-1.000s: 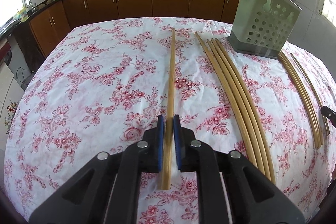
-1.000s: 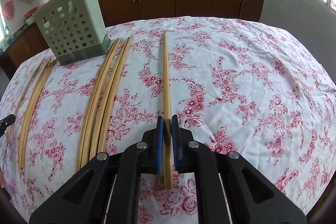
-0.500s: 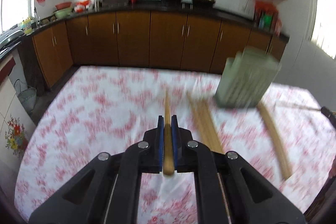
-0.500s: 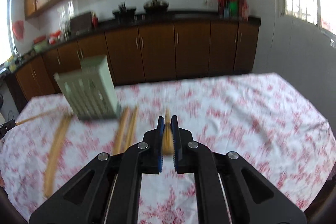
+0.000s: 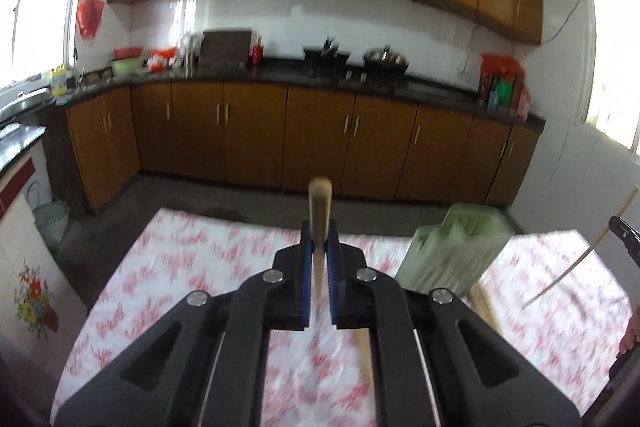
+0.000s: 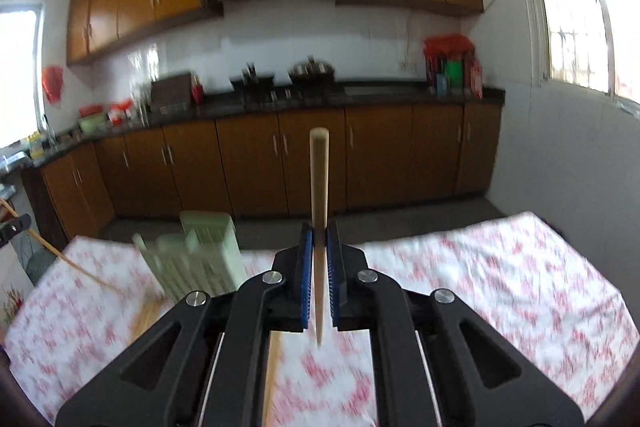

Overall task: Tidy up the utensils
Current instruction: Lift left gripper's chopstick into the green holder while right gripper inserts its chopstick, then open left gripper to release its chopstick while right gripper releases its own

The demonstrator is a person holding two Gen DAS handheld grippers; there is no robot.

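Note:
My left gripper is shut on a bamboo chopstick that points forward, held above the floral tablecloth. My right gripper is shut on a second chopstick, also off the table. The pale green perforated utensil holder stands on the table between the two grippers; in the right wrist view the holder is to the left. At the right edge of the left wrist view the right gripper and its chopstick show.
More chopsticks lie on the cloth near the holder, blurred. The table's far edge drops to a grey floor. Brown cabinets and a black counter run along the back. A hand shows at far right.
Both grippers have risen from the table, each lifting its chopstick off the cloth. Both views have tipped up from the tabletop toward the cabinets and wall.

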